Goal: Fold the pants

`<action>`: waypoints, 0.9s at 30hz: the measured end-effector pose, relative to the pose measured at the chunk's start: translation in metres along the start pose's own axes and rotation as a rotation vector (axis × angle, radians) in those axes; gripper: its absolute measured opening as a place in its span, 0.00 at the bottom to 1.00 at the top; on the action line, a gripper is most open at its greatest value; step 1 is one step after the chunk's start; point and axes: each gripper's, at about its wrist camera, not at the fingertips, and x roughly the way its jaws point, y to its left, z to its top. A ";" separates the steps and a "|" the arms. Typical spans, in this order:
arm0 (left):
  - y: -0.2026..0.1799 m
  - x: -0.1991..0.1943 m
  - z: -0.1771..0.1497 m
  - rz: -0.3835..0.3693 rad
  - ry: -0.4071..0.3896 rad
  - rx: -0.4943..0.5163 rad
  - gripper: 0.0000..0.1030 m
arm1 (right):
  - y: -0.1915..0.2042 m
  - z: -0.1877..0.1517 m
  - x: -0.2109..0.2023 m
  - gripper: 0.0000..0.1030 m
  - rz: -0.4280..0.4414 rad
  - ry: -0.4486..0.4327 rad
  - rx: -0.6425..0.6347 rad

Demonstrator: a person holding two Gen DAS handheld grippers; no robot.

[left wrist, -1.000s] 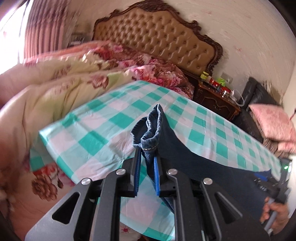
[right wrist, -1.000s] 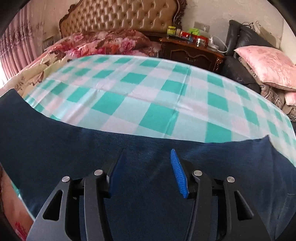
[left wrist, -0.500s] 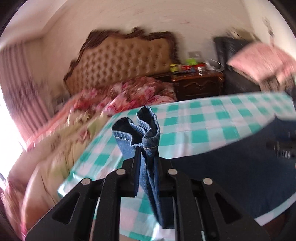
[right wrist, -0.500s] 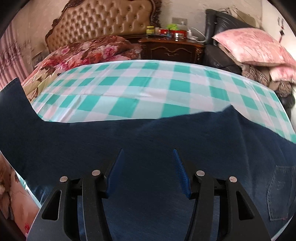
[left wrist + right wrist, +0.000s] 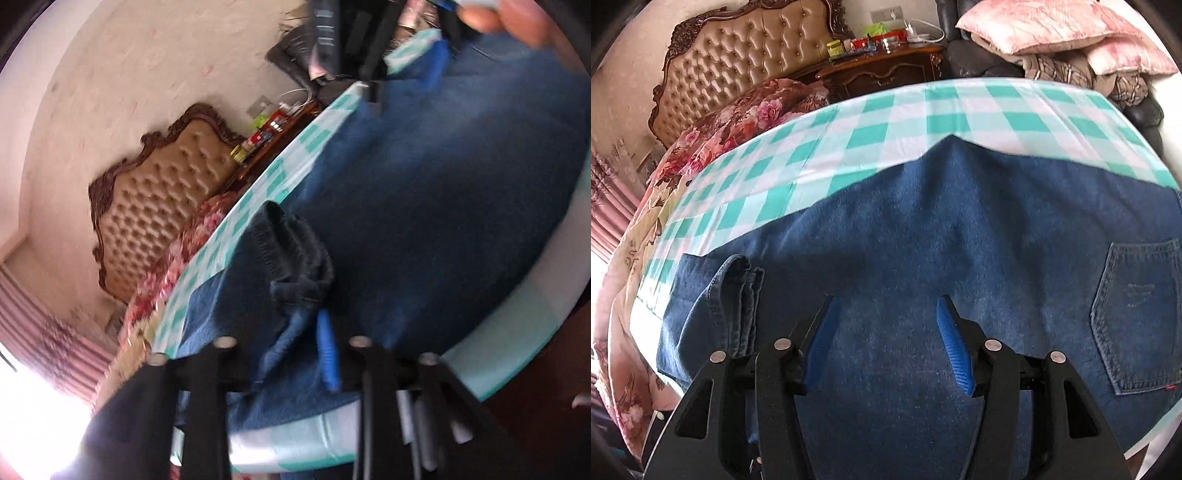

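Jeans [image 5: 923, 258]: dark blue denim, spread flat across the near half of the checked tablecloth [image 5: 960, 110]. Back pocket [image 5: 1137, 317] at 3 o'clock in the right wrist view. Bunched leg hem [image 5: 742, 291] at 9 o'clock, lying on top of the denim, the leg doubled back over the rest.

Left gripper [image 5: 295, 343]: view rolled and blurred. Jaws have just been opening. The bunched hem [image 5: 295, 258] sits just ahead of the fingertips with a fold of cloth running back between the fingers; one blue pad [image 5: 328, 350] visible, apart from the denim on its free side. Whether the other pad touches the cloth cannot be told through the blur.

Right gripper [image 5: 886, 332]: jaws parted and just opening a little further, blue pads [image 5: 955, 347] hovering over flat denim at 6 o'clock, nothing pinched between them.

Tablecloth: teal and white check, bare from 10 to 2 o'clock beyond the jeans.

Surroundings: tufted headboard [image 5: 746, 55] at 11 o'clock, floral quilt [image 5: 738, 118] at 10 o'clock, dark wooden nightstand [image 5: 882, 70] at 12 o'clock, pink pillows [image 5: 1052, 22] at 1 o'clock.
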 end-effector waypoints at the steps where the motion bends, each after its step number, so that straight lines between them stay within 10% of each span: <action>1: 0.007 0.002 -0.001 0.005 0.001 -0.023 0.44 | 0.003 -0.001 0.002 0.53 0.008 0.008 -0.001; 5: 0.018 0.005 -0.006 -0.004 -0.007 -0.020 0.52 | 0.019 -0.006 0.007 0.53 0.048 0.037 -0.028; 10: 0.031 0.014 -0.001 -0.269 -0.017 -0.068 0.58 | 0.035 -0.012 0.010 0.59 0.155 0.108 -0.038; 13: 0.039 0.021 -0.001 -0.395 0.008 -0.167 0.29 | 0.039 -0.013 0.012 0.61 0.213 0.151 -0.017; 18: 0.018 0.006 -0.004 -0.250 -0.061 -0.058 0.22 | 0.037 -0.015 0.021 0.61 0.308 0.236 0.068; 22: 0.027 0.009 -0.006 -0.280 -0.076 -0.112 0.21 | 0.037 -0.014 0.027 0.62 0.350 0.277 0.120; 24: 0.030 0.009 -0.009 -0.308 -0.080 -0.098 0.42 | 0.040 -0.012 0.028 0.62 0.343 0.278 0.115; 27: 0.027 0.003 -0.014 -0.276 -0.097 -0.031 0.46 | 0.041 -0.012 0.028 0.63 0.338 0.278 0.112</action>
